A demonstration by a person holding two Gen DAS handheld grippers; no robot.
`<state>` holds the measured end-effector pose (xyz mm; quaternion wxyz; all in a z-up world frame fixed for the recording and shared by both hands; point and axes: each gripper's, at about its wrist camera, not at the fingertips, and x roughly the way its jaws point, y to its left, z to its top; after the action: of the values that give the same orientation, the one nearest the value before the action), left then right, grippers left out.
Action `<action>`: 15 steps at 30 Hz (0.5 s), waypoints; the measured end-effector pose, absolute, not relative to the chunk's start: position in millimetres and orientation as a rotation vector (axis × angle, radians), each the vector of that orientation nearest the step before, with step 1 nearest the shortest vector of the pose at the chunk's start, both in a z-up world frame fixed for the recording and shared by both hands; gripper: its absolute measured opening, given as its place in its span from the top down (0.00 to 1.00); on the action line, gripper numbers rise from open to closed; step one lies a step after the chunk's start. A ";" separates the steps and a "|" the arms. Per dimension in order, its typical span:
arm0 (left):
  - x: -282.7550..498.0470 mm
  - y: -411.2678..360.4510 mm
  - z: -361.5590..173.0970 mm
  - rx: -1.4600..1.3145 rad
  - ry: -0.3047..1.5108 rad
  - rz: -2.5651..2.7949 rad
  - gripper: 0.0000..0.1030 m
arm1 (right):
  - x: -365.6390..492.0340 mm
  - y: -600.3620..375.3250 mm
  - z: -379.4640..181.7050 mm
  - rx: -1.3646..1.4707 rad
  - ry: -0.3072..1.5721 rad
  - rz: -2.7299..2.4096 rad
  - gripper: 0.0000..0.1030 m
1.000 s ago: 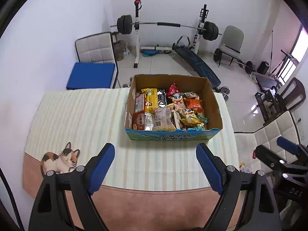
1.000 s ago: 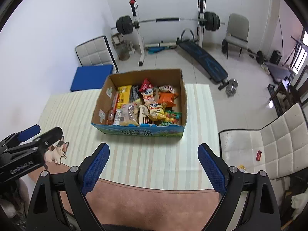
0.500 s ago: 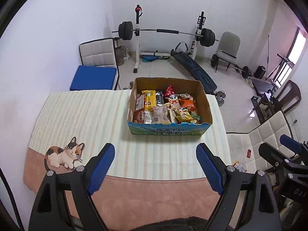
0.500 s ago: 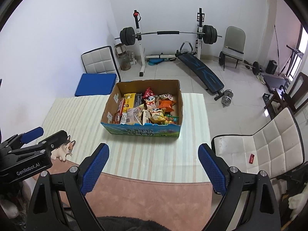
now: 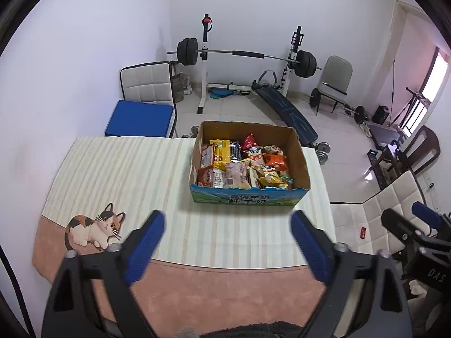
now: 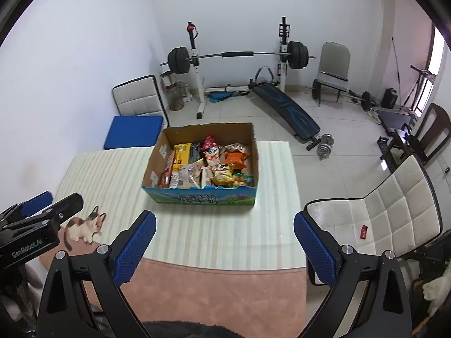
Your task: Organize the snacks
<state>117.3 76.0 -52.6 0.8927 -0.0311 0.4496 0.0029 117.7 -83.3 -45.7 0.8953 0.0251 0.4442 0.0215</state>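
Note:
A cardboard box point(image 5: 298, 152) point(image 6: 156, 157) with a blue printed front stands on the striped table mat point(image 5: 124, 169) point(image 6: 214, 239), packed with several snack packets point(image 5: 245, 166) point(image 6: 208, 163) in yellow, orange and red. My left gripper point(image 5: 227, 225) hovers over the near part of the mat, well short of the box; its jaws are opening and nothing is between them. My right gripper point(image 6: 224, 225) hangs likewise in front of the box, jaws opening, nothing between them. Each gripper also appears at the edge of the other's view point(image 5: 417, 225) point(image 6: 42, 208).
A cat picture point(image 5: 93, 228) point(image 6: 84, 225) is printed on the mat's near left. A white padded chair point(image 5: 375, 214) point(image 6: 380, 214) stands right of the table, another chair with a blue cushion point(image 5: 141, 115) behind it. A barbell rack point(image 5: 242, 56) and bench fill the far floor.
Both grippers have drawn back from the box and risen, so the box looks smaller and farther. The left gripper's jaws have spread a little wider.

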 end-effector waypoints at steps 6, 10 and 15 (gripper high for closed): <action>125.6 74.8 -61.5 -0.051 0.906 0.025 0.01 | 133.4 -79.2 -59.8 0.032 0.912 0.011 0.02; 135.7 76.3 -71.5 -0.047 0.912 0.037 0.01 | 145.4 -75.8 -69.2 0.020 0.902 -0.009 0.02; 148.9 74.4 -82.0 -0.017 0.897 0.054 0.01 | 163.6 -73.4 -79.7 0.009 0.881 -0.028 0.02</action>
<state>148.9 74.4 -82.0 0.9008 -0.0080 0.4334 0.0263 163.6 -73.4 -79.7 0.9044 0.0042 0.4264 -0.0136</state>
